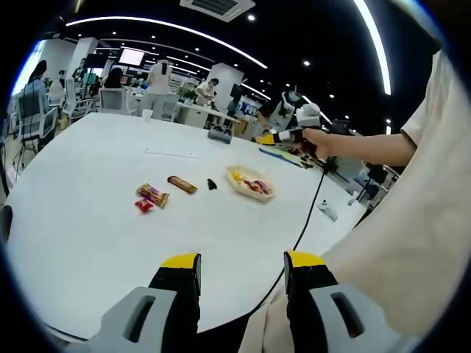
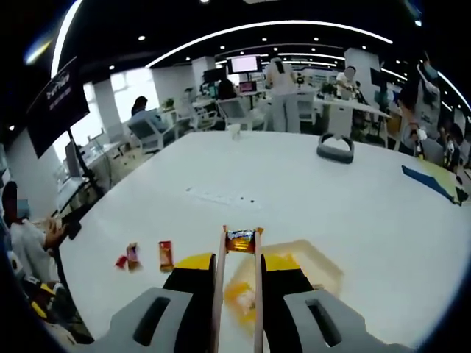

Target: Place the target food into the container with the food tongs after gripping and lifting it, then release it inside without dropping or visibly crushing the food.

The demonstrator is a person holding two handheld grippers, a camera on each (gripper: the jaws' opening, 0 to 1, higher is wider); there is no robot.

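Tongs [image 2: 237,283]: clamped in right claw [image 2: 237,259], pinching a wrapped snack [image 2: 241,240] above the container [image 2: 309,268], mid-bench [image 2: 294,184].
Left claw [image 1: 241,265]: wide open, holding nothing, near bench edge.

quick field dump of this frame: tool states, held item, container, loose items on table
left gripper: open, nothing between the jaws, low over the near table edge
right gripper: shut on food tongs
food tongs: tips pinch a wrapped snack, lifted above the container
container: shallow yellowish tray on the white table, some food already in it
loose items: red packets, brown bar, small dark item beside the tray
release: not yet done
background: office, people at desks
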